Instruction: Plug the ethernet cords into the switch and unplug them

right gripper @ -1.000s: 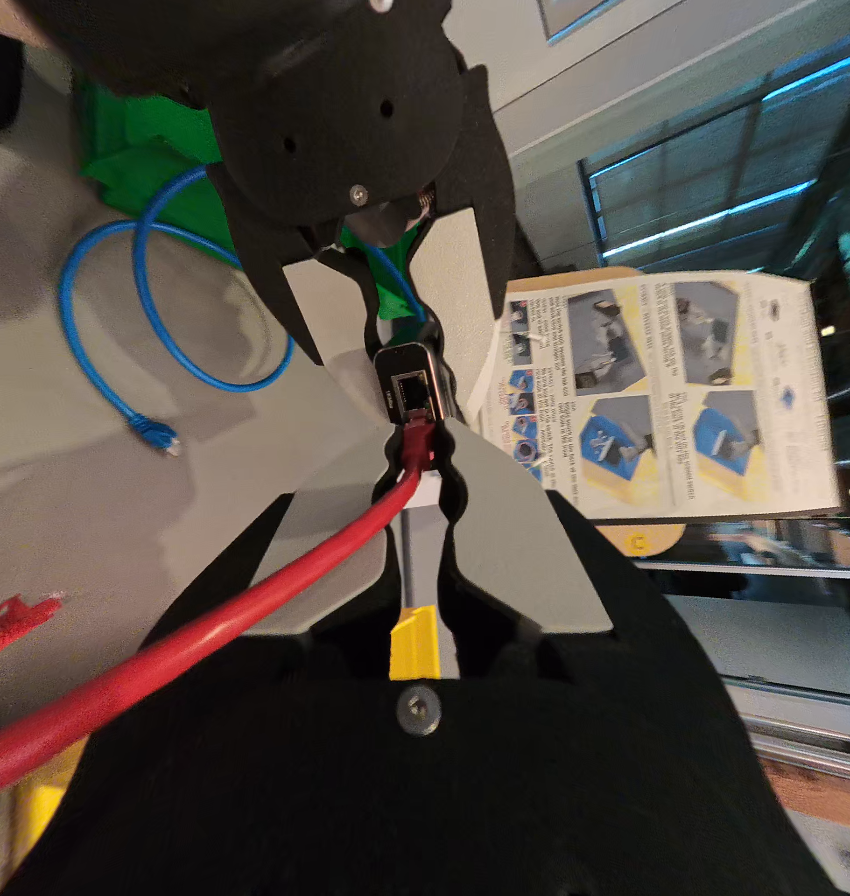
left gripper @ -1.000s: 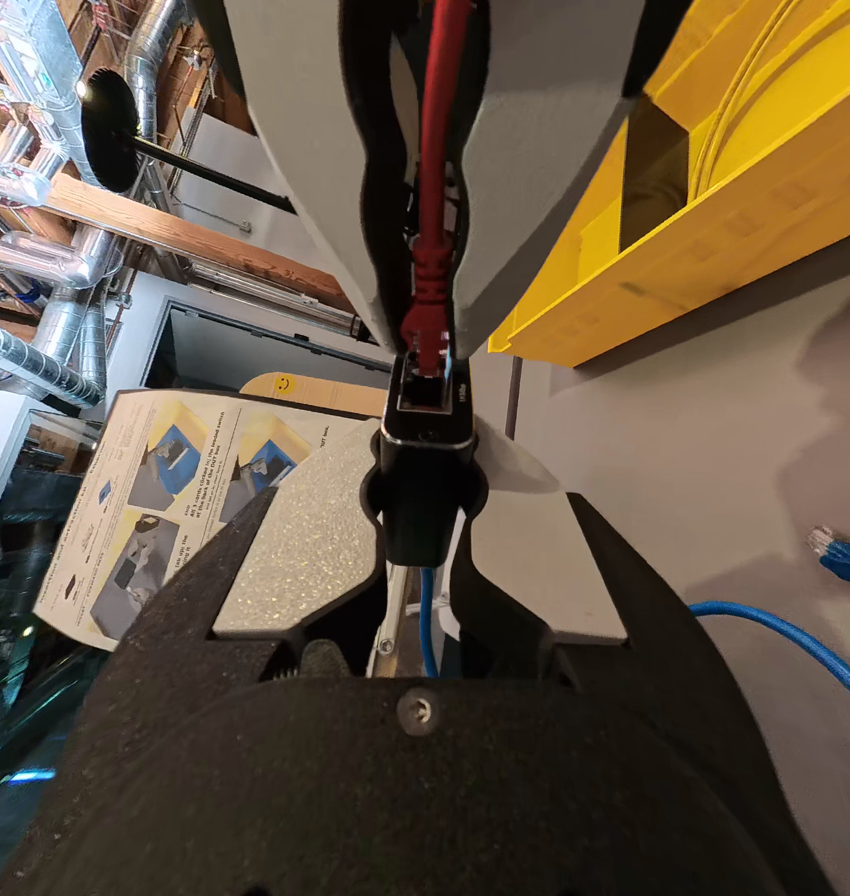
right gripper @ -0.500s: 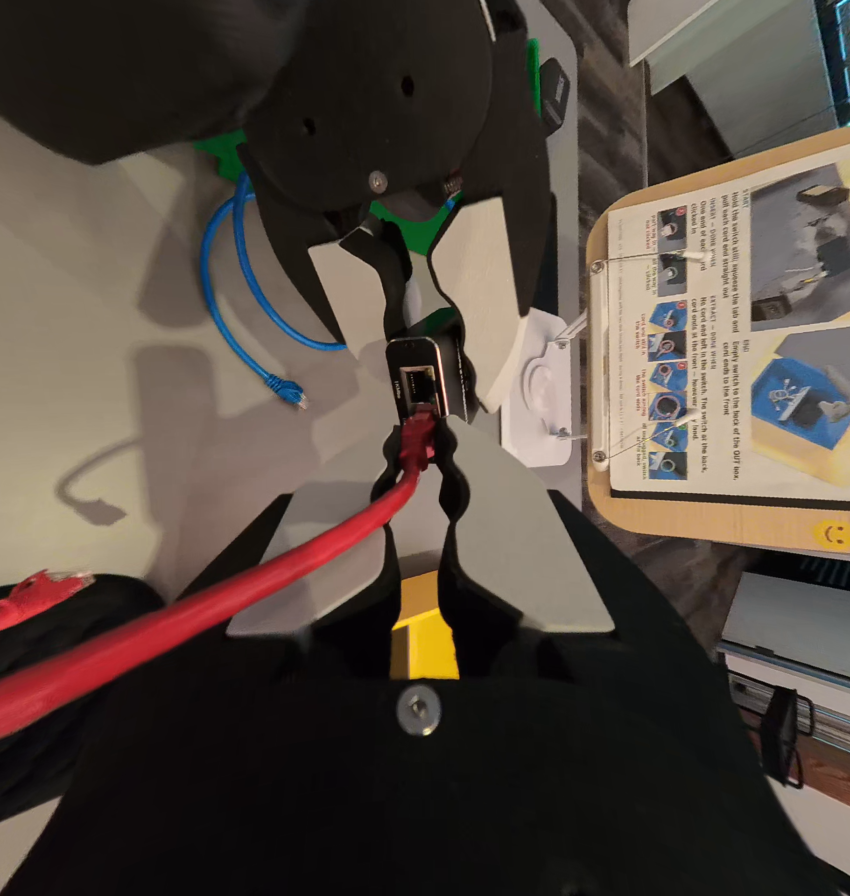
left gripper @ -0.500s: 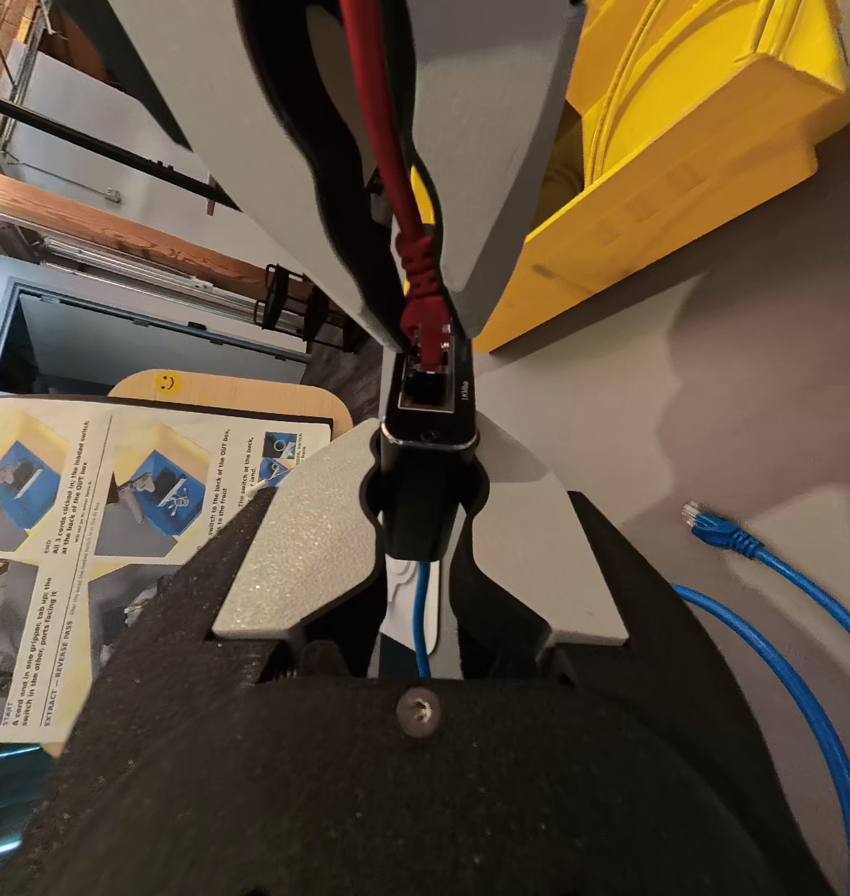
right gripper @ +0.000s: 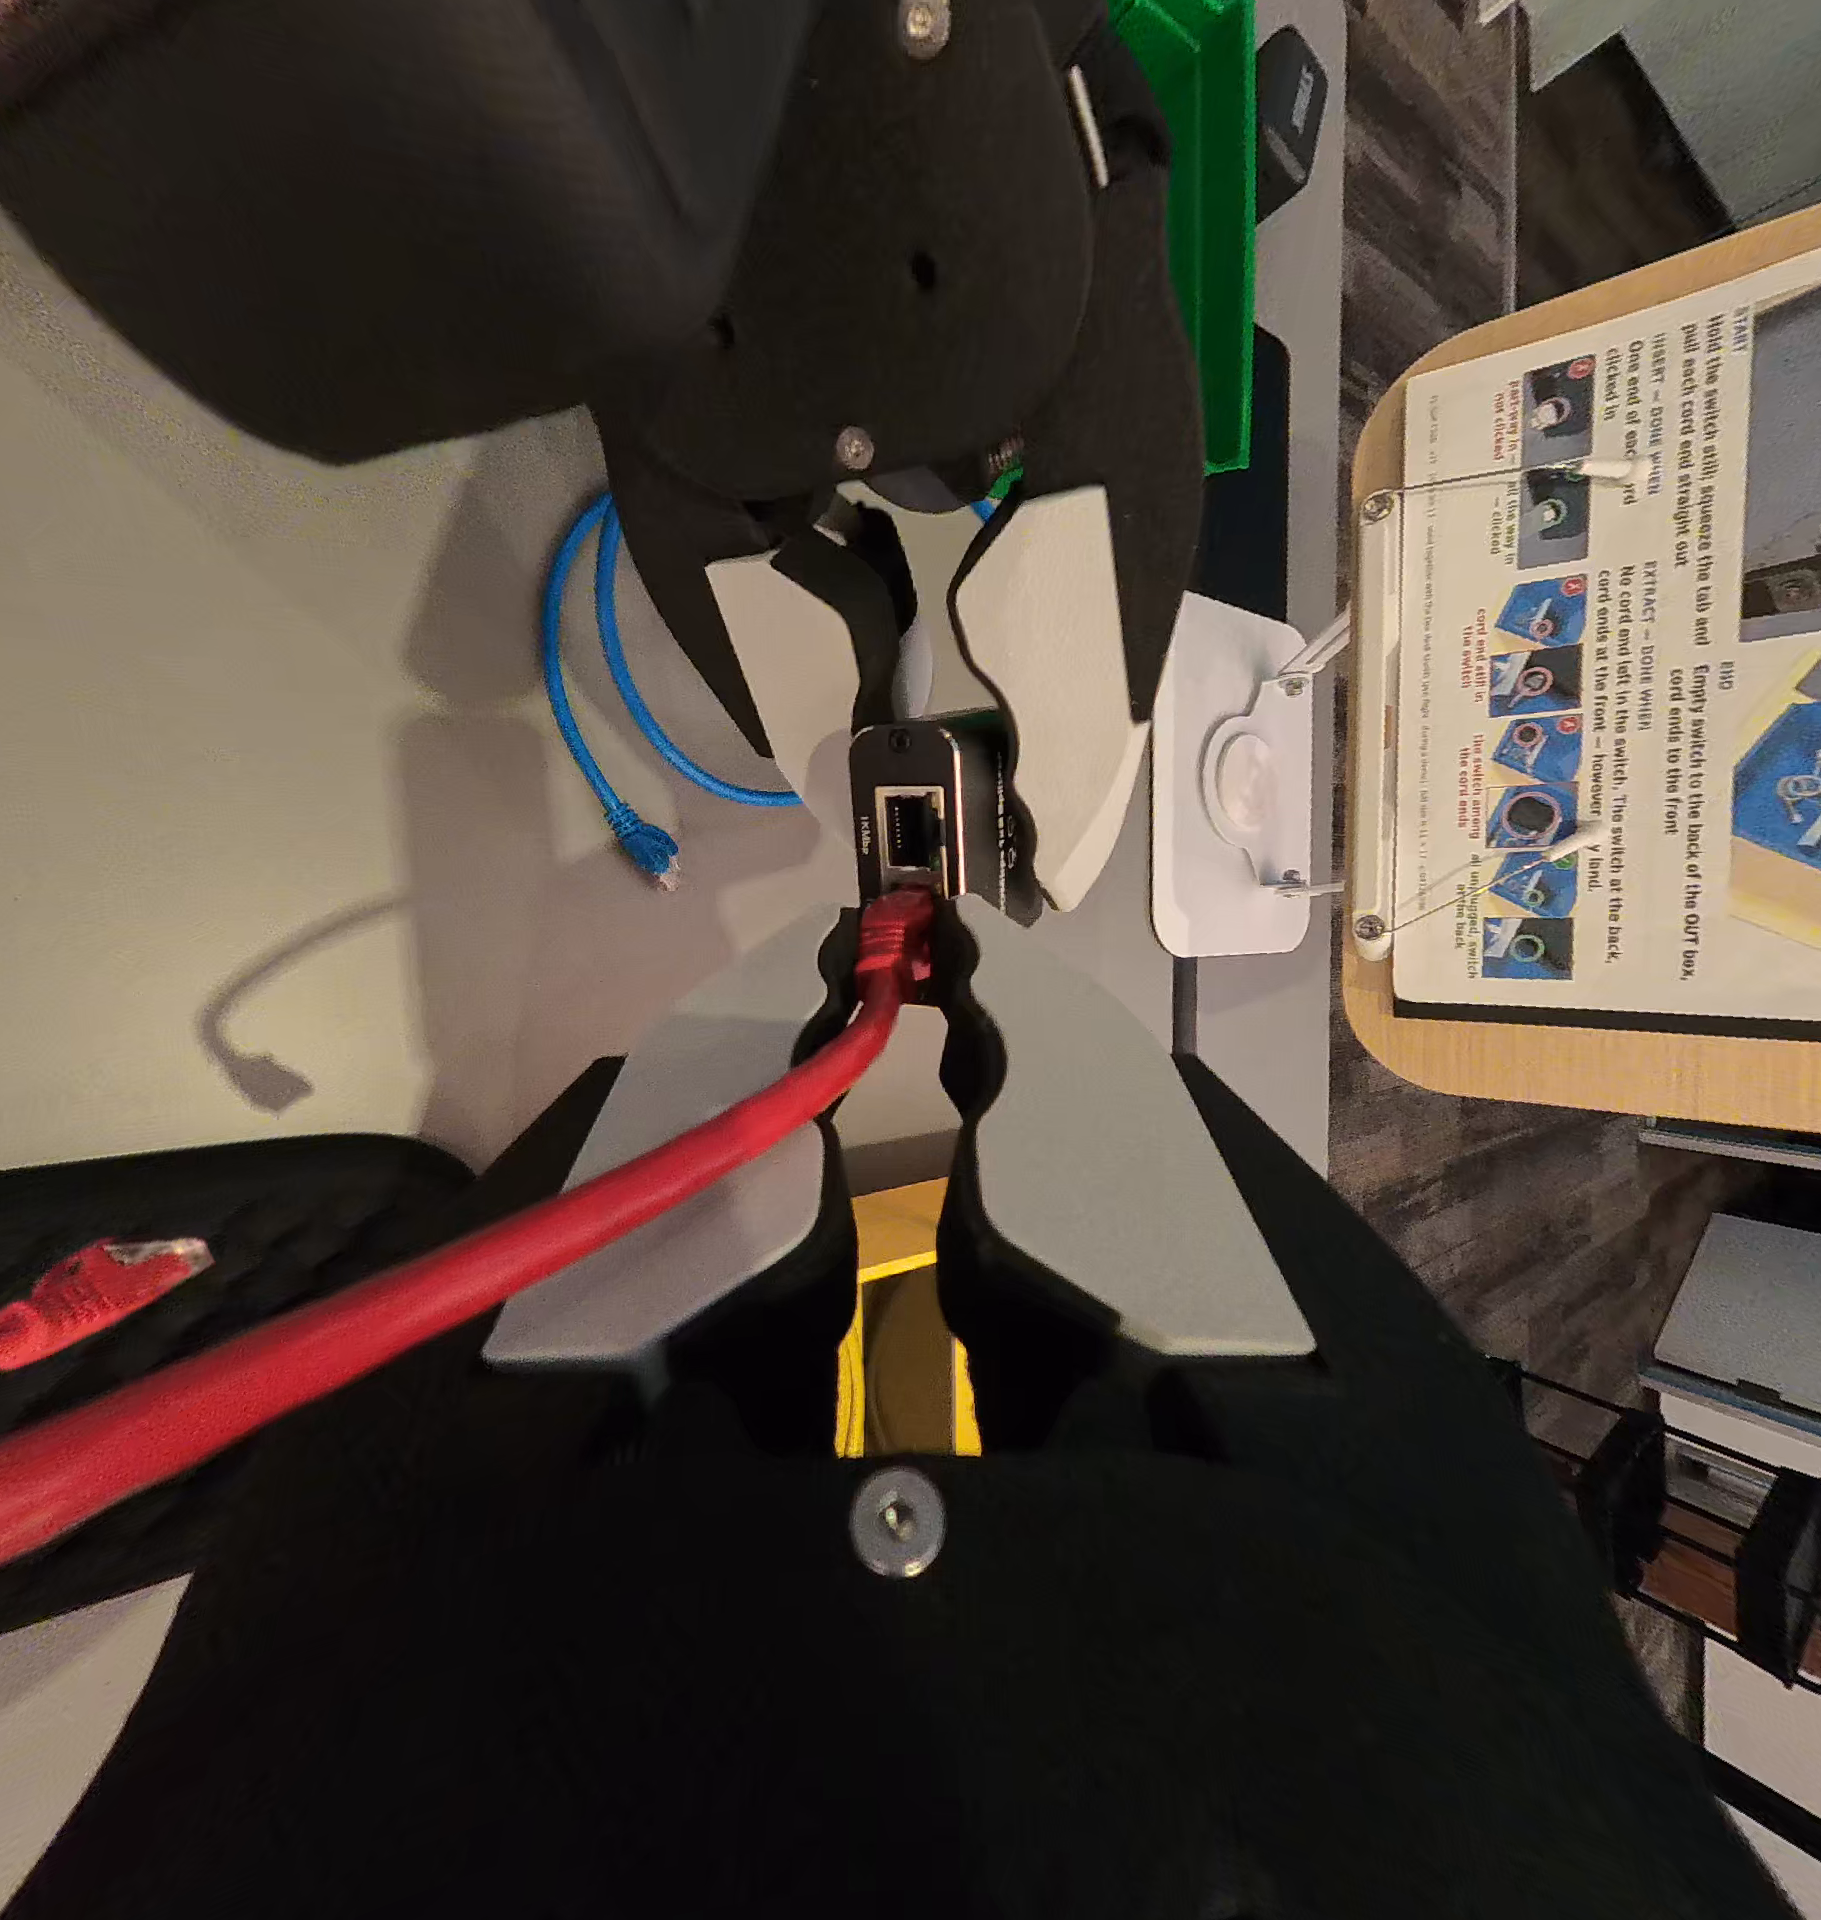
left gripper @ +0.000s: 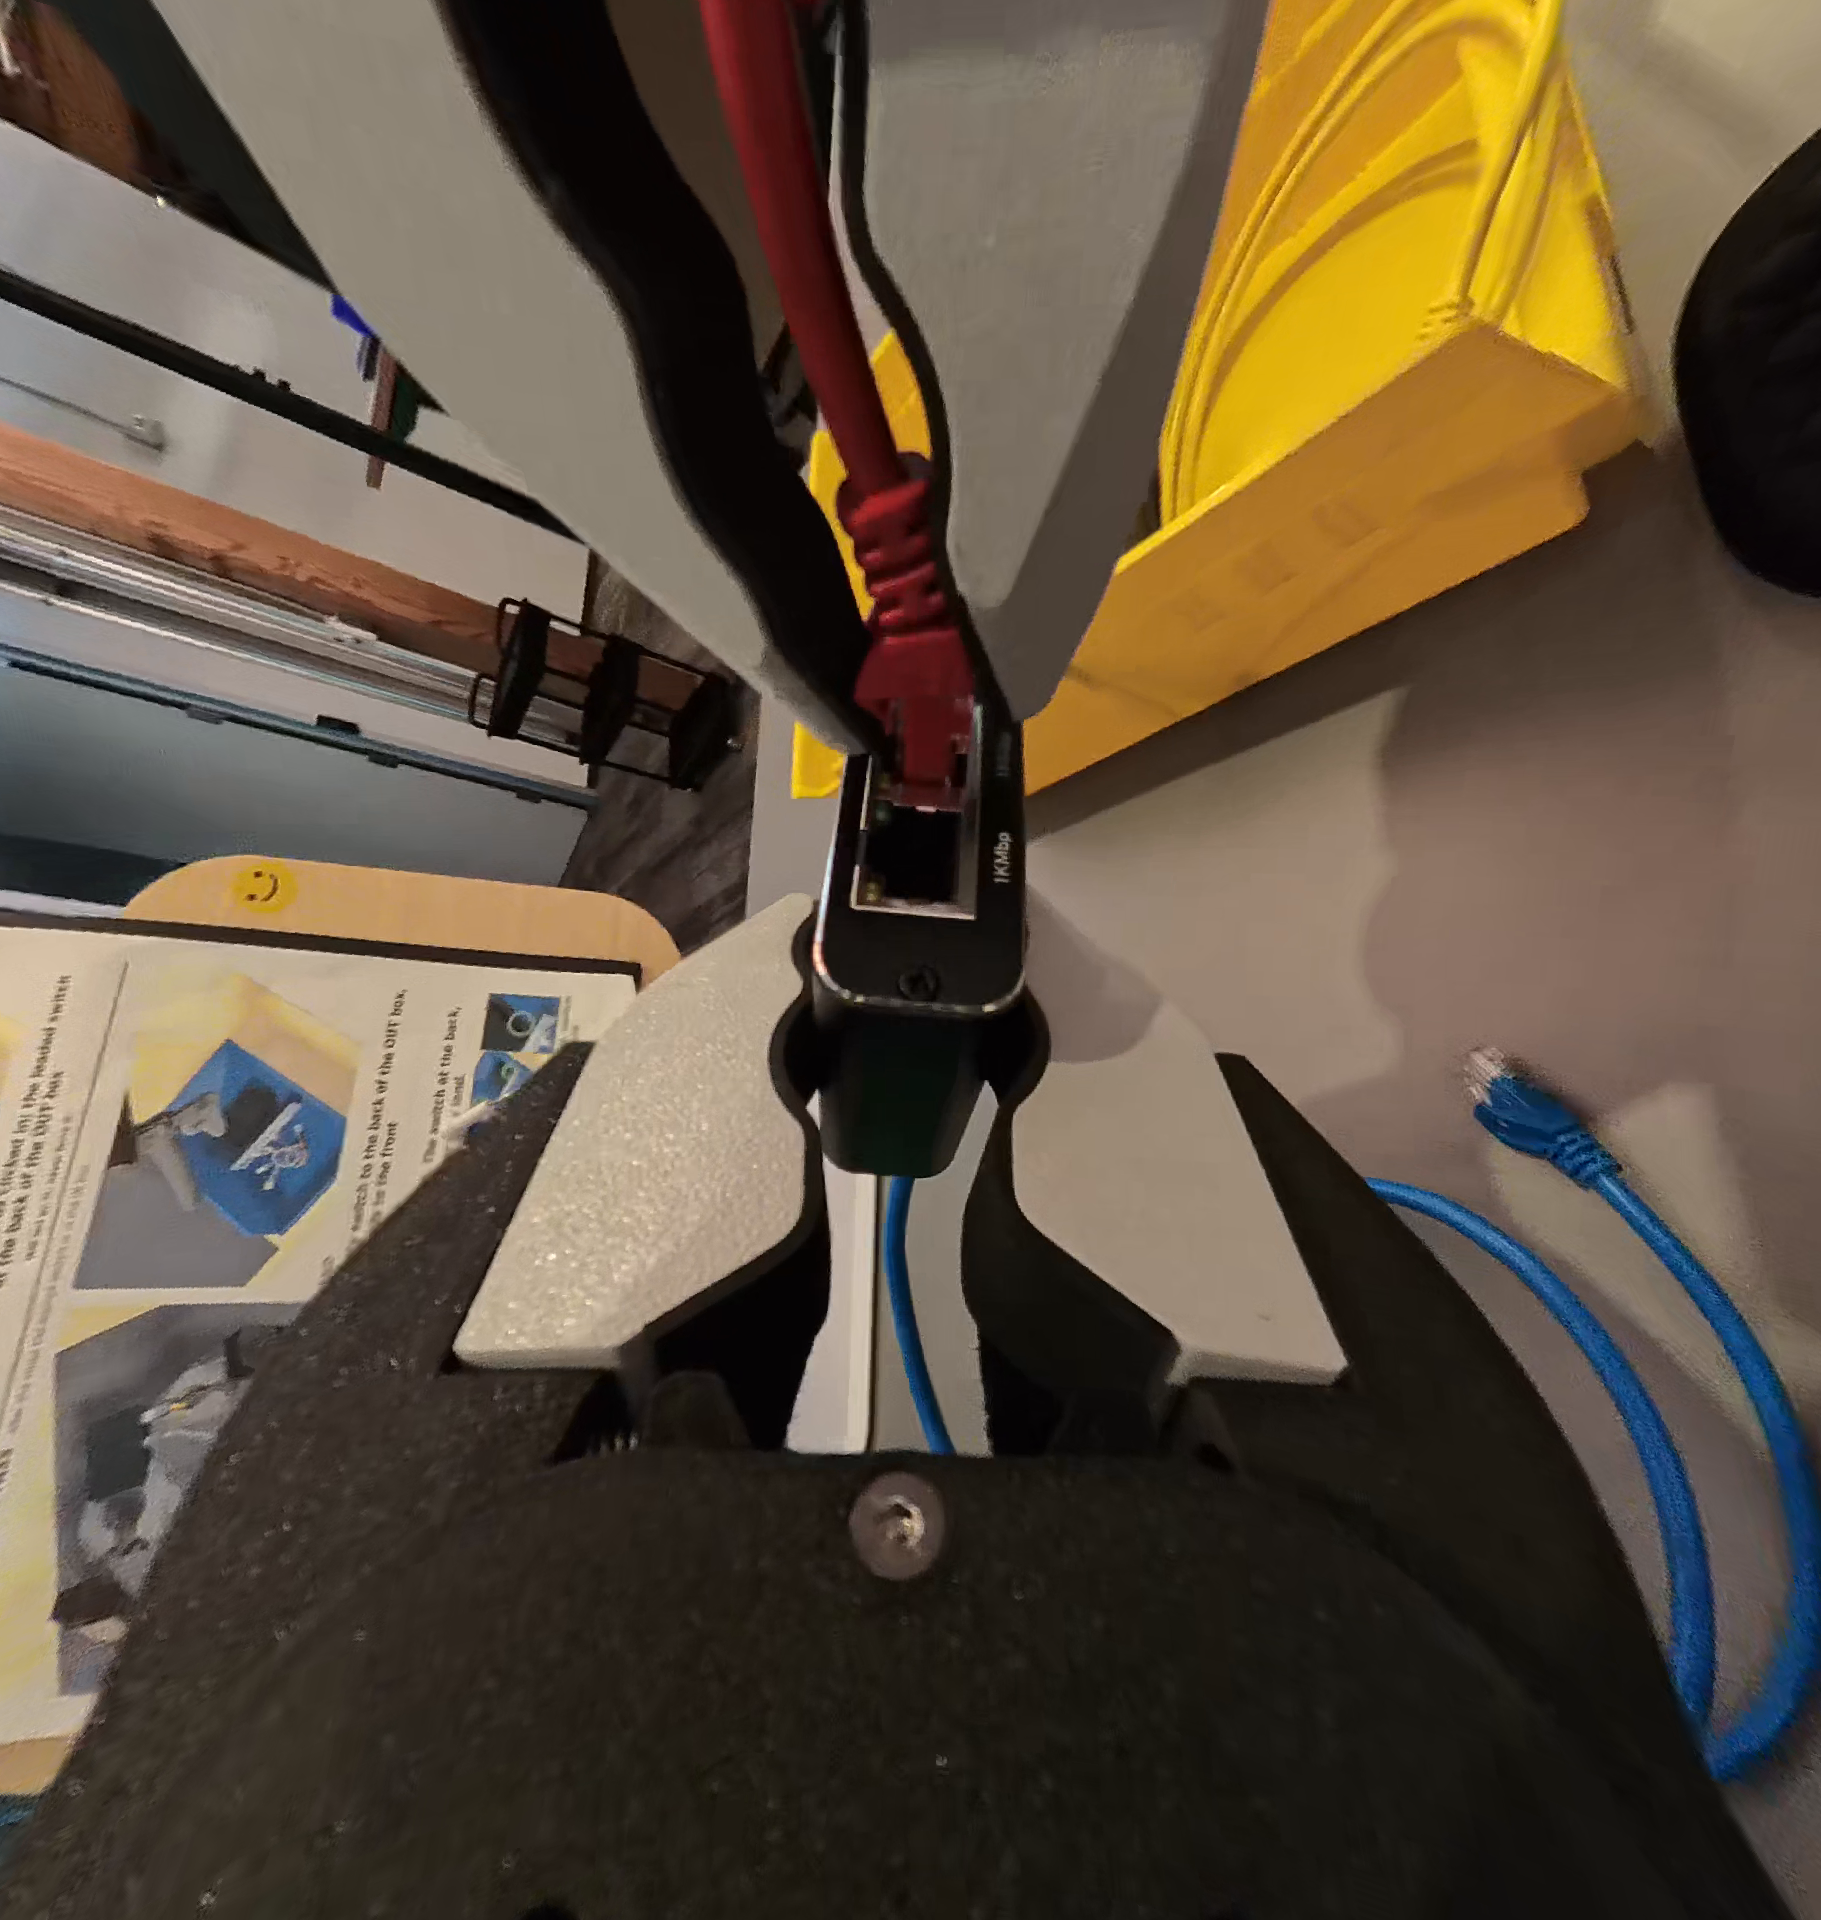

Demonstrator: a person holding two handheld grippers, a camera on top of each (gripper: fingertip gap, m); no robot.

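I clamp the left fingers [left gripper: 677,1049] on the switch [left gripper: 921,914] to brace it, while the right fingers [right gripper: 771,1039] pinch the red plug [right gripper: 895,935] at its port.

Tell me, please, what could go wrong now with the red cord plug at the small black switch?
1. The red cord plug, pinched by the right gripper, sits at the port of the small black switch held by the left gripper; a tilted push may jam it.
2. The thick red cord pulls sideways and may twist the plug.
3. The loose blue cord on the grey table could snag.
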